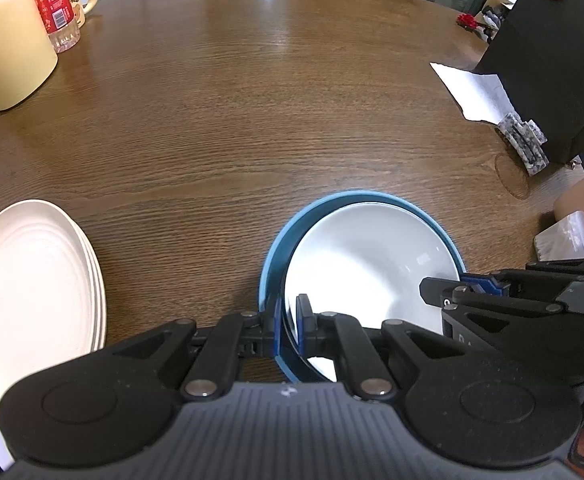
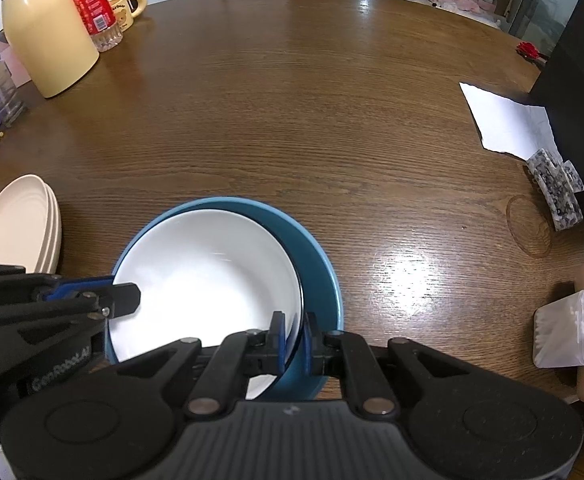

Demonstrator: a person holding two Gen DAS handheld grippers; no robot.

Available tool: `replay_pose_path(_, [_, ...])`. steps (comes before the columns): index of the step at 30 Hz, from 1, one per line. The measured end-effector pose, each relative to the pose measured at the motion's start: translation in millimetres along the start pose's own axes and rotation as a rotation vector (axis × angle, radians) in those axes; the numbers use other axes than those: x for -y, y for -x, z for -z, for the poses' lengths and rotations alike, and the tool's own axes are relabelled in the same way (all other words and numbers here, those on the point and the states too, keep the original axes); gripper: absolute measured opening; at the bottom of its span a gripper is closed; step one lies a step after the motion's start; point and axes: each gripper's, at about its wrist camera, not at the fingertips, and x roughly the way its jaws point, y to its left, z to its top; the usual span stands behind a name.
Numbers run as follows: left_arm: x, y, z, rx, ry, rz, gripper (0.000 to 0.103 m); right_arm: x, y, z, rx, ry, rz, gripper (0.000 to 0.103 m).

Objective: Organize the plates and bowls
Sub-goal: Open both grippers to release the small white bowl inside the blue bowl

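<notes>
A white bowl [image 1: 368, 264] sits nested inside a blue bowl [image 1: 275, 256] on the brown wooden table [image 1: 251, 120]. My left gripper [image 1: 289, 326] is shut on the left rims of both bowls. My right gripper [image 2: 295, 342] is shut on the white bowl's [image 2: 207, 272] right rim, its outer finger down inside the blue bowl [image 2: 320, 276]. Each gripper shows in the other's view, the right gripper [image 1: 472, 292] and the left gripper [image 2: 103, 292]. A stack of cream plates [image 1: 31, 292] lies at the left, also in the right wrist view [image 2: 19, 232].
A cream thermos [image 2: 47, 36], a red-labelled water bottle [image 2: 95, 12] and a yellow mug [image 2: 127, 4] stand at the far left. A black box [image 1: 556, 64], white paper [image 1: 472, 92] and a speckled hair clip [image 1: 524, 144] are at the right. A clear plastic box [image 2: 572, 324] sits near right.
</notes>
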Motion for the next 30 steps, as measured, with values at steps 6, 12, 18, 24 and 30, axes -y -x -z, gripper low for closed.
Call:
replay_pose_path(6, [-3, 7, 1, 0.022, 0.009, 0.014, 0.009, 5, 1, 1, 0.005, -0.019, -0.028, 0.015])
replay_pose_path(12, [-8, 21, 1, 0.06, 0.022, 0.008, 0.029, 11, 16, 4, 0.044, -0.046, -0.068, 0.022])
replay_pose_path(18, [-19, 48, 11, 0.155, 0.03, 0.013, 0.068, 27, 41, 18, 0.103, -0.106, -0.118, 0.053])
replay_pose_path(24, [-24, 74, 33, 0.277, 0.031, 0.013, 0.103, 39, 65, 44, 0.175, -0.147, -0.139, 0.094])
replay_pose_path(30, [-27, 95, 63, 0.357, 0.058, 0.062, 0.103, 38, 88, 76, 0.243, -0.147, -0.124, 0.103])
